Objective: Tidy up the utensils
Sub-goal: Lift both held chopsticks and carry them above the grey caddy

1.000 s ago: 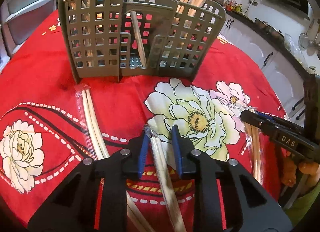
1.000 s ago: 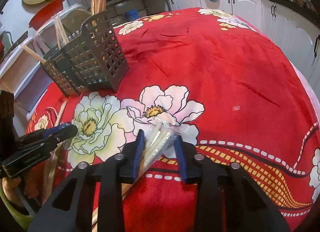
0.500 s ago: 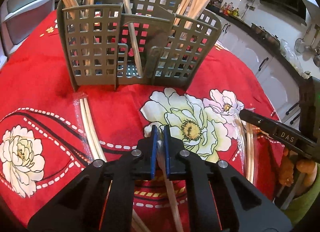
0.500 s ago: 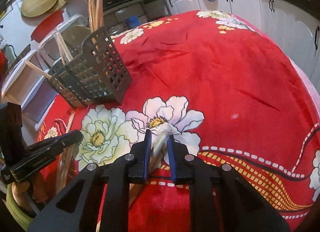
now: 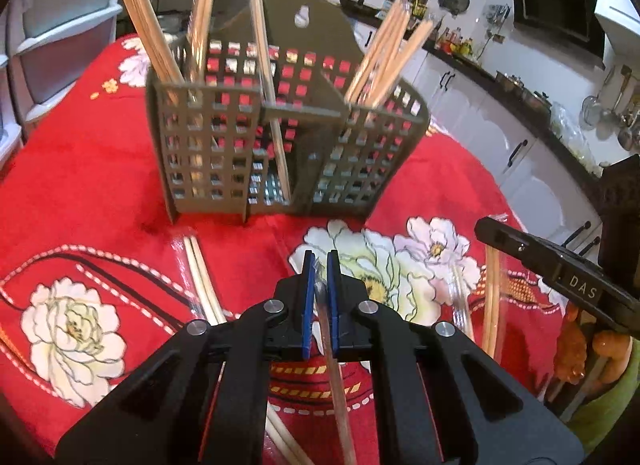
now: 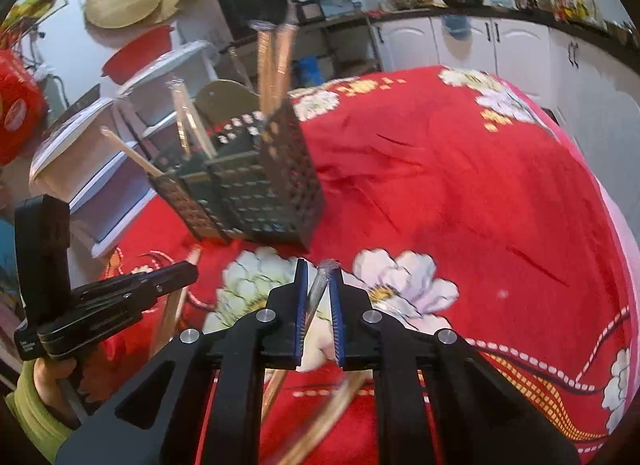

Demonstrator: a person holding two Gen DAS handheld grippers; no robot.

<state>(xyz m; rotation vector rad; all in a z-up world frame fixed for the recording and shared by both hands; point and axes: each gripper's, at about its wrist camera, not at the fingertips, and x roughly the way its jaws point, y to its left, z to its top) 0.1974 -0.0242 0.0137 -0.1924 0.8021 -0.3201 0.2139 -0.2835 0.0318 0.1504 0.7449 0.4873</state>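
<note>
"DAS" on right tongs (image 5: pixel 496 231) near caddy (image 5: pixel 280 145)

Wrapped chopsticks (image 5: pixel 332 365) near slotted caddy (image 5: pixel 280 145)

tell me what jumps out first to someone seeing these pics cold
The red floral tablecloth fills both views, with a grey slotted utensil caddy standing on it, wooden chopsticks sticking up from its compartments. In front, the left claw and the right claw are each shut on a plastic-wrapped chopstick pair. More wrapped pairs lie flat on the cloth near the caddy.
</note>
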